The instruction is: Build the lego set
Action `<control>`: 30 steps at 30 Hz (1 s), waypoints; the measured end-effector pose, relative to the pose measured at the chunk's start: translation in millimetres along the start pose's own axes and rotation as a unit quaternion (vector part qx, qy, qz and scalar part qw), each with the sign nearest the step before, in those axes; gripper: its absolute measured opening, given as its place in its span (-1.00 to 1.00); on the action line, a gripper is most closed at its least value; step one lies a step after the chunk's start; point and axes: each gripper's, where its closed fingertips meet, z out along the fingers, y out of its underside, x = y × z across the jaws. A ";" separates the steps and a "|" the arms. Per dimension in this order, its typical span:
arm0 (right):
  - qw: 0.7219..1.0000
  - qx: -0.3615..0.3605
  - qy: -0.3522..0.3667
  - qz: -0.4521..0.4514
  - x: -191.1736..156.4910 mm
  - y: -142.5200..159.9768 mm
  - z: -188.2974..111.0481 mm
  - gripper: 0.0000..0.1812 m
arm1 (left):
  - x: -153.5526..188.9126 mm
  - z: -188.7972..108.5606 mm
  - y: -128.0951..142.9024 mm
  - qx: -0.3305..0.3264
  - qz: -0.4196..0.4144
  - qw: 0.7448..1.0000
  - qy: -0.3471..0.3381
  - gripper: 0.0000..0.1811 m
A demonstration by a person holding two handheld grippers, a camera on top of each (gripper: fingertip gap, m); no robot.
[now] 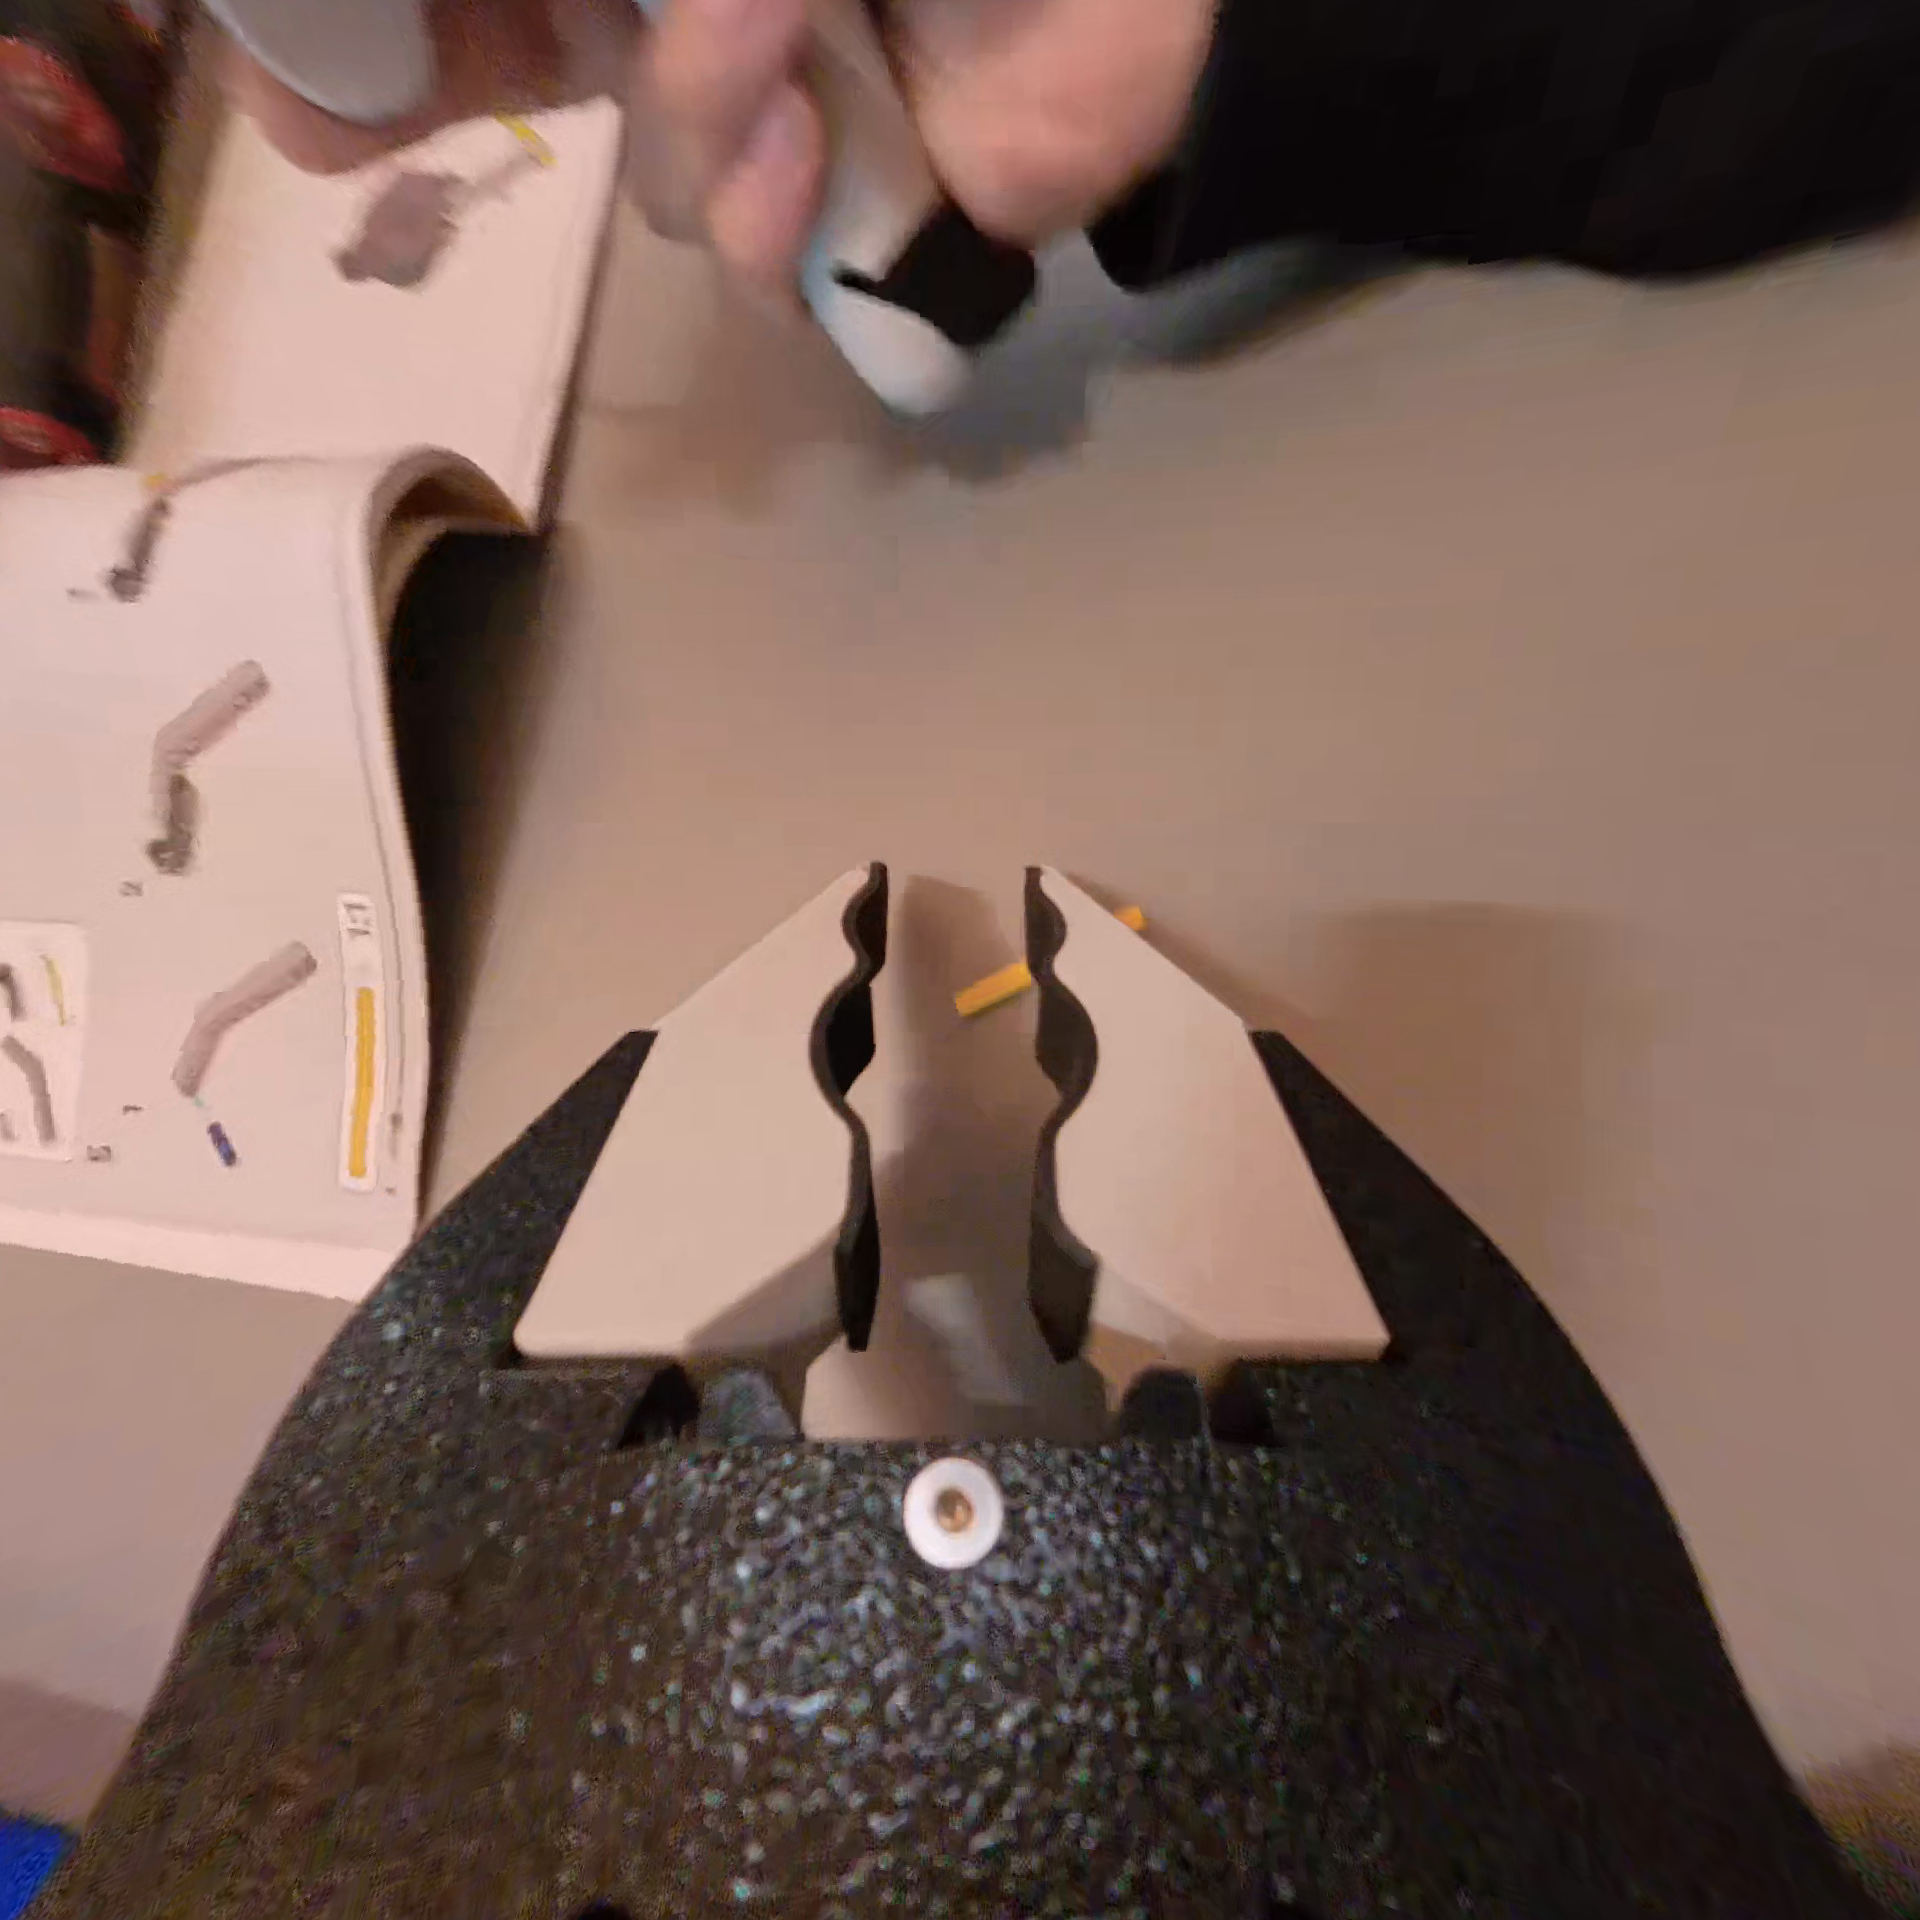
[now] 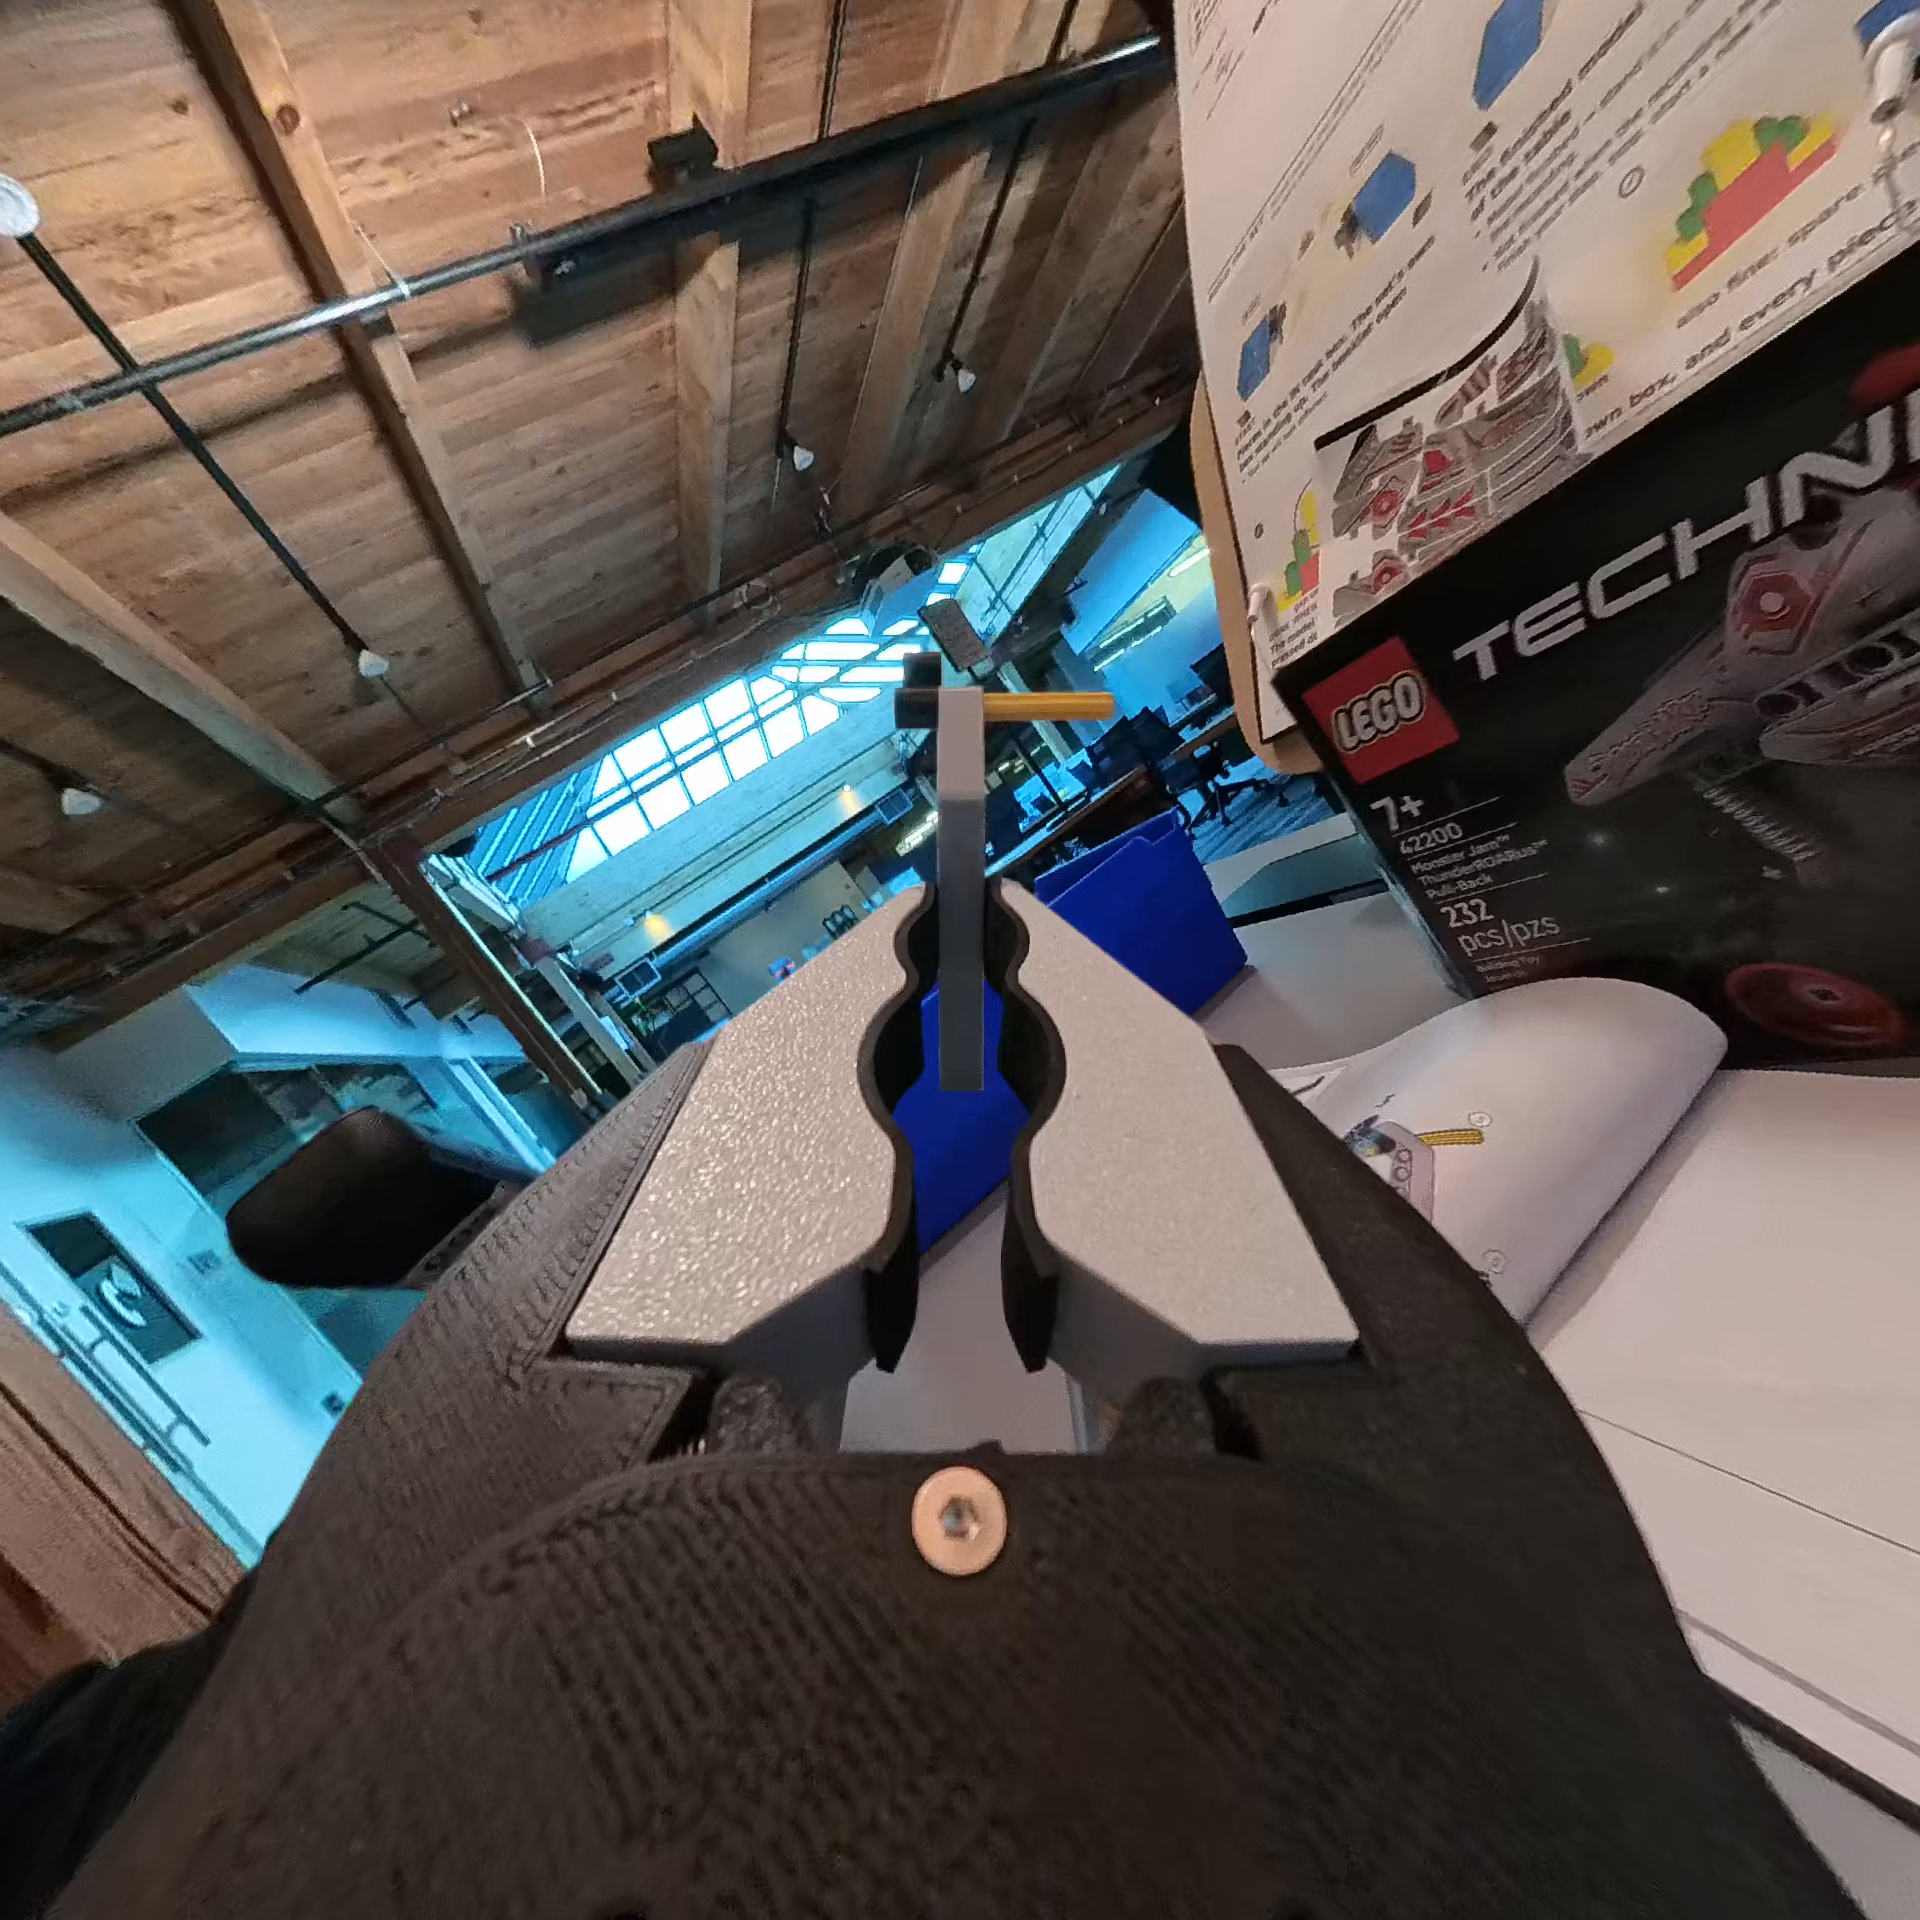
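Note:
In the left wrist view my left gripper [image 1: 956,881] hovers low over the tan table [image 1: 1403,675], jaws a little apart with nothing between them. A yellow axle [image 1: 992,987] lies on the table just under the tips, partly hidden by the right finger. In the right wrist view my right gripper [image 2: 961,899] is tilted up towards the ceiling and shut on a grey beam [image 2: 961,821]. The beam stands upright out of the tips. A yellow axle [image 2: 1049,707] and a black pin [image 2: 920,698] stick through its top end. The right gripper also shows in the left wrist view [image 1: 914,301], blurred and far off, held by a hand [image 1: 790,135].
An open instruction booklet [image 1: 208,831] lies at the table's left; it also shows in the right wrist view [image 2: 1507,1122]. The black set box [image 2: 1662,790] stands behind it with a printed sheet [image 2: 1507,208] on top. A blue bin [image 2: 1143,914] sits farther back. There is about 20 cm between the tips of the two grippers.

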 end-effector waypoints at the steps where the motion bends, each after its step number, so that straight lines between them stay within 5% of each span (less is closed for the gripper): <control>1: 1.000 -0.006 -0.007 -0.004 -3.0 2.8 1.5 -0.94 | 6.5 -7.1 5.3 0.006 -0.007 1.000 0.025 -0.71; 4: 1.000 -0.017 -0.021 -0.011 -10.2 7.3 4.7 -0.94 | 22.5 -28.9 6.6 0.063 -0.038 0.994 0.085 -0.77; 7: 0.999 -0.023 -0.031 -0.011 -14.6 10.8 6.5 -0.94 | 27.4 -24.7 23.9 0.027 -0.028 0.995 0.089 -0.83; 19: 0.998 -0.039 -0.052 -0.018 -23.3 17.5 9.3 -0.94 | 9.3 -8.5 17.2 0.038 0.007 0.996 0.077 -0.75; 23: 0.998 -0.040 -0.051 -0.027 -23.6 17.4 9.2 -0.94 | -0.2 -3.6 15.7 0.016 -0.057 0.997 0.039 -0.98; 30: 0.998 -0.039 -0.052 -0.020 -22.4 18.1 9.1 -0.93 | -0.6 0.8 8.5 0.034 -0.074 0.997 -0.010 -0.85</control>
